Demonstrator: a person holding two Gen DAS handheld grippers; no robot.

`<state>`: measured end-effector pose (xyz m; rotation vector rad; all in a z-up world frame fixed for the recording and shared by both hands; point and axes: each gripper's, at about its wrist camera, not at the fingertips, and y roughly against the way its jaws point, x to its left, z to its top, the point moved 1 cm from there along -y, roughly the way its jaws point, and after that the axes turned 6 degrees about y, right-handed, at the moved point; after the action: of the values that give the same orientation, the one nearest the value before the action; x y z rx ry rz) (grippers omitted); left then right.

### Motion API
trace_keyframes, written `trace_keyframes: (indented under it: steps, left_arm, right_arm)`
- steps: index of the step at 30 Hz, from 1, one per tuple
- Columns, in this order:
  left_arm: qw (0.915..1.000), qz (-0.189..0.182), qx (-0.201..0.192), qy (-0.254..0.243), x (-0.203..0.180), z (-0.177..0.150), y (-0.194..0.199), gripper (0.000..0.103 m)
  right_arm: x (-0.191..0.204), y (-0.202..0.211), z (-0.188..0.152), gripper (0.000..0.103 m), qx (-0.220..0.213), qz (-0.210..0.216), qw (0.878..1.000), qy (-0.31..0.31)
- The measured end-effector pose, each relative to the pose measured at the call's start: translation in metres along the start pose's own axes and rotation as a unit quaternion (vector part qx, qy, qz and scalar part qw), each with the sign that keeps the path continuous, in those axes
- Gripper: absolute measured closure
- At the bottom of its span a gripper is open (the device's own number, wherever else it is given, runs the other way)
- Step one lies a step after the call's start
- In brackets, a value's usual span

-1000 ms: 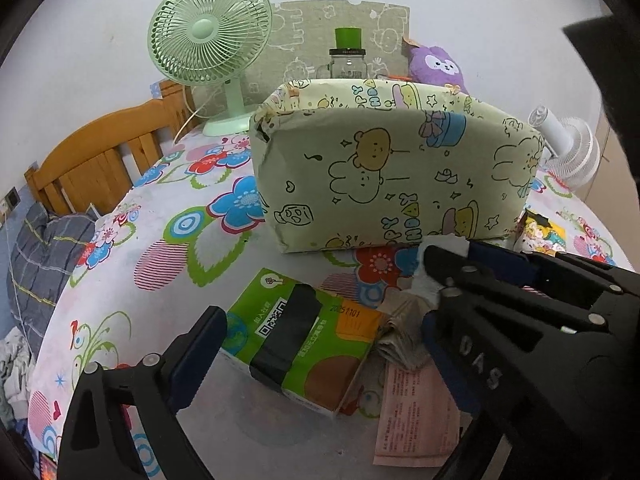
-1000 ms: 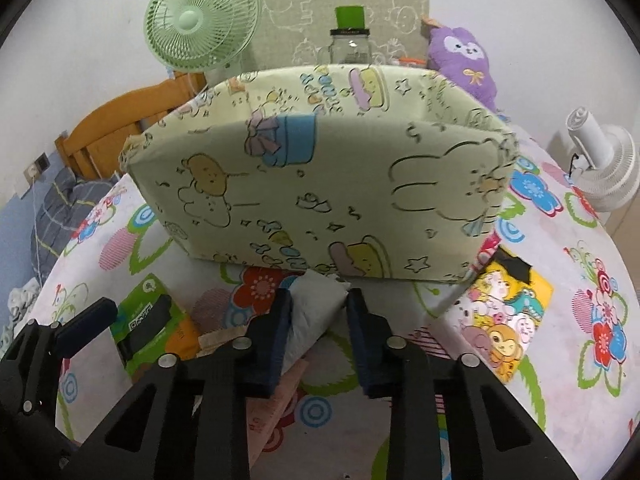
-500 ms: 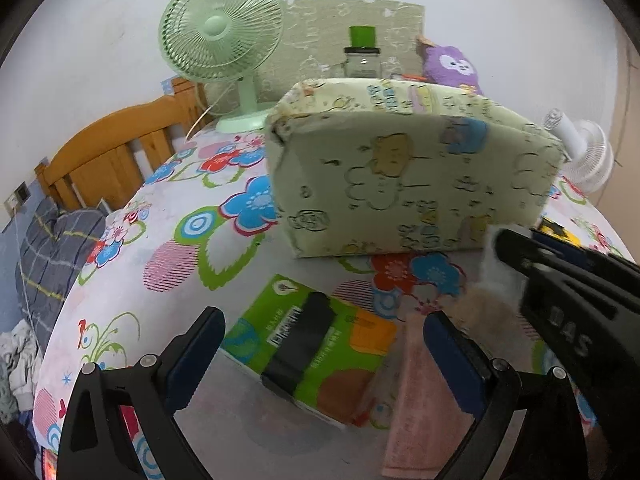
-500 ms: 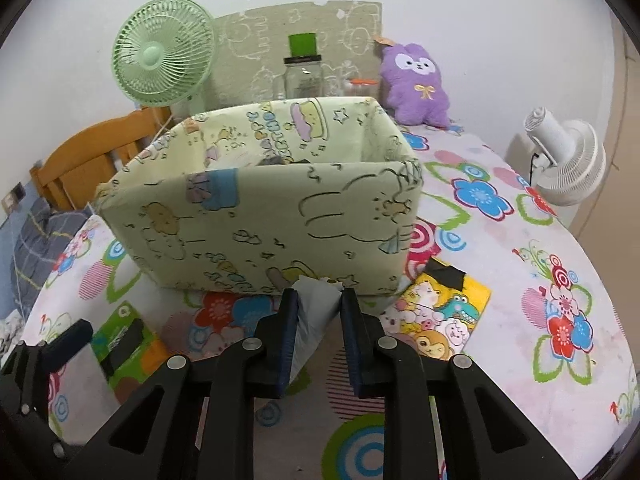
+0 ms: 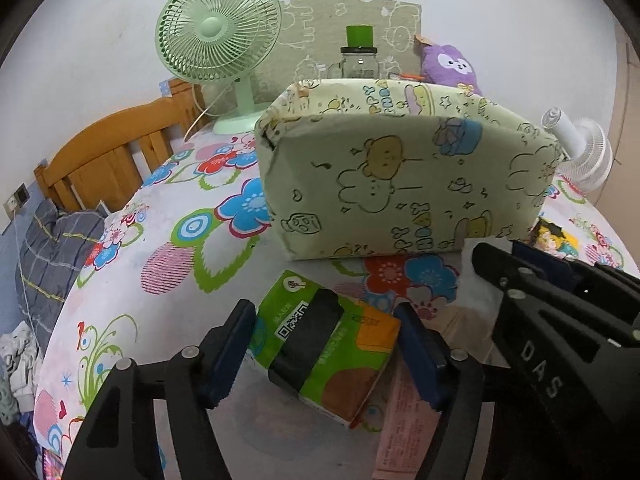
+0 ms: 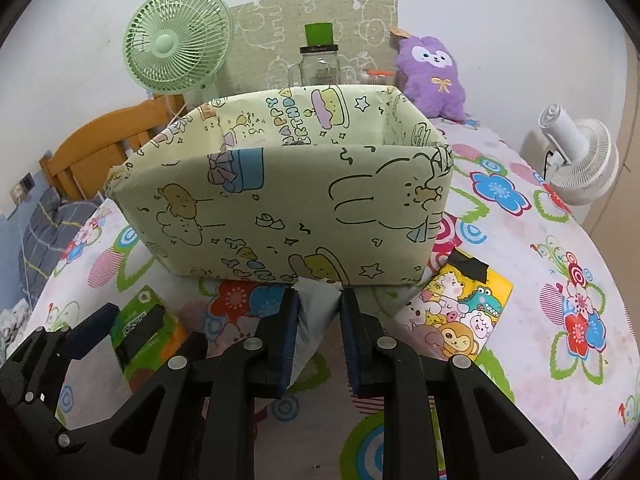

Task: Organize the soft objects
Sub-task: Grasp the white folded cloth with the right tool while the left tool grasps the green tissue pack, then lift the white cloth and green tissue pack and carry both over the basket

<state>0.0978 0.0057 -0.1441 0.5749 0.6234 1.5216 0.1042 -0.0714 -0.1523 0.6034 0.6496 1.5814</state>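
A green and orange tissue pack [image 5: 324, 352] lies on the flowered tablecloth between the jaws of my left gripper [image 5: 324, 340]. Those jaws are closing, with the pads close beside the pack's two sides and no squeeze showing. My right gripper [image 6: 318, 300] is shut on a small white soft packet [image 6: 314, 316] and holds it just in front of the pale green cartoon-print box [image 6: 280, 208]. The box stands with its top open. In the left wrist view the right gripper [image 5: 508, 256] reaches in from the right, near the box's [image 5: 400, 176] lower front edge.
A cartoon-animal pack [image 6: 460, 312] lies to the right of the box and a pink paper [image 5: 404, 420] beside the tissue pack. Behind the box stand a green fan [image 5: 218, 32], a glass jar [image 6: 320, 64], a purple plush [image 6: 434, 76] and a white fan [image 6: 580, 160]. A wooden chair [image 5: 104, 160] sits at the left.
The right gripper has risen with the white packet, so the inside of the box now shows. The left jaws have narrowed around the tissue pack.
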Motion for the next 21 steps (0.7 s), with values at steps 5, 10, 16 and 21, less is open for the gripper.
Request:
trace_keyframes:
  steps: [5,10,16,21]
  left_arm:
    - [1.0000,-0.002,-0.002,-0.003,-0.005,-0.001,0.005,0.036]
    - [0.9999,-0.002,-0.015,-0.002,-0.006,0.001,0.014,0.036]
    - [0.9996,-0.001,-0.028,-0.003,-0.008,0.003,0.025,0.036]
    - [0.9993,-0.002,-0.038,-0.006,-0.011,0.005,0.035,0.036]
  right_arm:
    - [-0.001,0.006,-0.001,0.079,-0.004,0.002,1.000,-0.002]
    - [-0.001,0.014,-0.003,0.080,-0.011,0.005,1.000,-0.002]
    - [0.000,0.024,-0.003,0.080,-0.020,0.008,1.000,-0.002]
    - [-0.004,0.035,-0.001,0.080,-0.029,0.007,1.000,-0.006]
